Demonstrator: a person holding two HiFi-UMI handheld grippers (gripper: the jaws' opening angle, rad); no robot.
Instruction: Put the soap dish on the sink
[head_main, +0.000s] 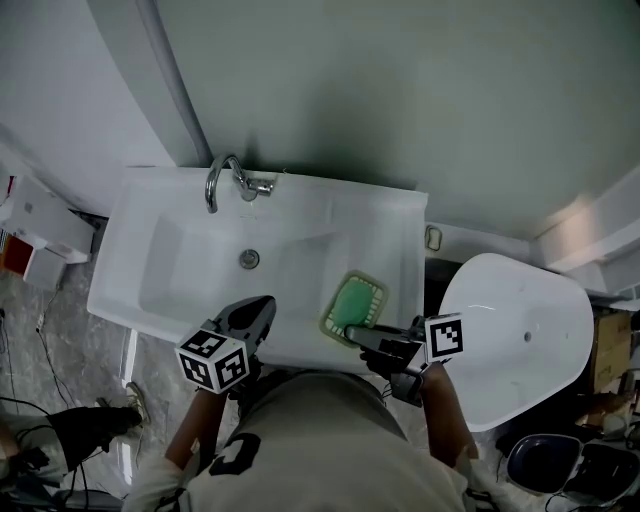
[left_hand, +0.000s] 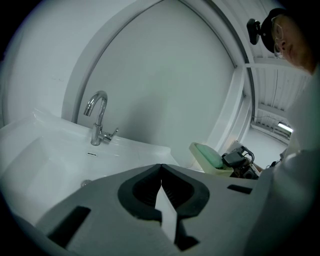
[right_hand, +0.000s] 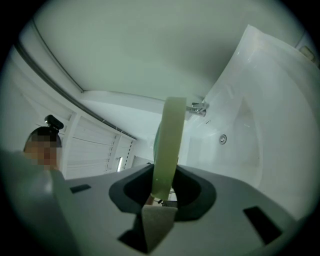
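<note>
Pale green plastic is pinched in the right gripper (right_hand: 162, 194): its jaws are clamped on one edge of the soap dish (head_main: 354, 306), which shows edge-on between them in the right gripper view. The dish carries a darker green bar of soap (head_main: 350, 304). It is at the front right corner of the sink (head_main: 325, 215), over the flat rim and not the bowl. From where I stand I cannot tell whether its underside touches the rim or is just above it.

The left gripper (left_hand: 160, 168) has its jaws brought together at the tips with nothing between them. It is at the sink's front edge, about midway along, pointing in over the bowl and angled down a little. Its marker cube (head_main: 213, 360) is just outside the sink's front edge.

Inside the sink, the round drain (head_main: 249, 258) lies in the middle of the bowl. The chrome faucet (head_main: 226, 178) rises from the back rim, left of centre. Off the sink's right end is a white, rounded fixture (head_main: 520, 325), apart from the sink with a dark gap between them. A plain grey-green wall (head_main: 400, 90) rises behind the sink.
</note>
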